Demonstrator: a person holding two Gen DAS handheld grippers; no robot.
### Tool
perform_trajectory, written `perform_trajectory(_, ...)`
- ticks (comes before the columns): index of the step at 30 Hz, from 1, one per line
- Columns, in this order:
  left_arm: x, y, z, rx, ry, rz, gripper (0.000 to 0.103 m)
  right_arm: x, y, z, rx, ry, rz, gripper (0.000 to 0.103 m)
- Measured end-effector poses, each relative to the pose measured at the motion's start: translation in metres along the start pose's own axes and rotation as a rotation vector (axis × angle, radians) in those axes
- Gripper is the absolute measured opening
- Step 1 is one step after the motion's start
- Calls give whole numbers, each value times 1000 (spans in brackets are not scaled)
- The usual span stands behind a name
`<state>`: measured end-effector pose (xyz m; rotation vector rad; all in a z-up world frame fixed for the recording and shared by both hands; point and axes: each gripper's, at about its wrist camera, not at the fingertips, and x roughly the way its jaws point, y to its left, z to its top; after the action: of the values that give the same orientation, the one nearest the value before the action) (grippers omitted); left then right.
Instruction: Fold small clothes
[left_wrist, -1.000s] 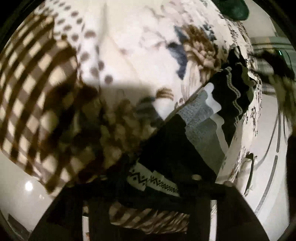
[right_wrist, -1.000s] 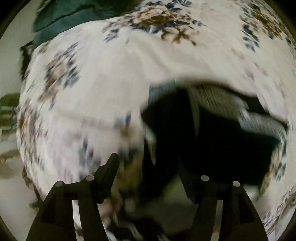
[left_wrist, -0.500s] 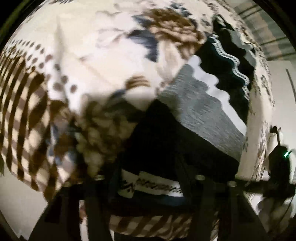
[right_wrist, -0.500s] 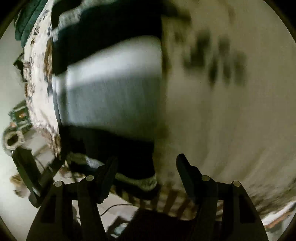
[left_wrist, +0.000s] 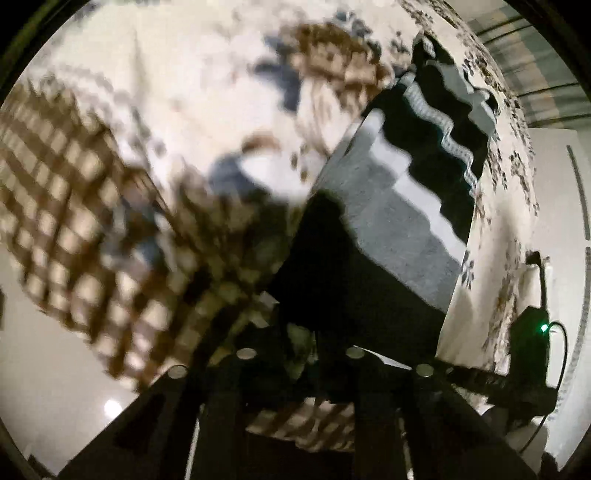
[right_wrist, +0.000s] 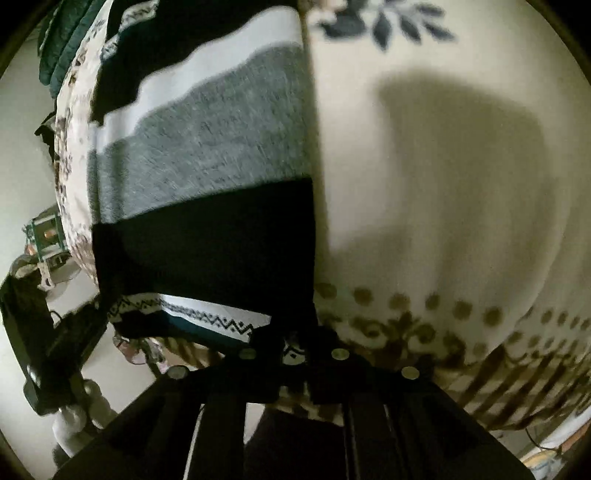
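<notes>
Left wrist view: I see my left gripper (left_wrist: 301, 332) at the near edge of the striped sweater (left_wrist: 399, 221), a knit with black, grey and white bands. It lies flat on the floral cloth (left_wrist: 207, 74) that covers the tabletop, stretching away from me toward the upper right. The jaws look drawn close together over the sweater's dark hem, with fabric bunched between them, so I read them as grasping the sweater, though the area is dark. To the left, the cloth's brown checked border (left_wrist: 74, 206) hangs over the edge, blurred. At the far right a black device with a green light (left_wrist: 532, 328) and a cable sits off the tabletop's side.

Right wrist view: my right gripper (right_wrist: 295, 354) sits at the same hem, where a white strip with a black zigzag pattern (right_wrist: 207, 314) runs across the sweater (right_wrist: 207, 158). The jaws stand close together right at that hem's corner, clenched on the sweater's edge. The sweater fills the left half of the view; to the right is bare cream cloth (right_wrist: 461, 166) with a dark shadow on it and a row of brown dots (right_wrist: 436, 302) near the edge. A dark green garment (right_wrist: 62, 44) lies at the far upper left.
</notes>
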<state>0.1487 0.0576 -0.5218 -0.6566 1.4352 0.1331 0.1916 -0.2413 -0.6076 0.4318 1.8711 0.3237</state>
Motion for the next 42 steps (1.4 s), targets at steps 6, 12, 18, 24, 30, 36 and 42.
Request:
perform_trajectory(6,-50,-47,72,105,-147,-107,61,-88,-3,61,20,-142,84,61)
perform_trajectory(12,-4,-142,225,250,-214,-190,61,-147,-10,188,78,-330,110,67)
perform_trajectory(18,79,-233,345,418,-157,-153,61,-180,-22,308,155,-428,180,67)
perform_trajectory(24,128,-274,373,582,-136,-157,4,-177,-21,372,197,-467,203,67)
perform_trajectory(30,74,-230,389,402,-300,-316,4,-166,-10,393,204,-473,236,64)
perform_trajectory(36,107,-220,420,341,-243,-282,4,-161,15,408,118,-494,104,3)
perform_trajectory(42,118,-212,423,355,-149,-317,7,-161,3,425,217,-459,35,9)
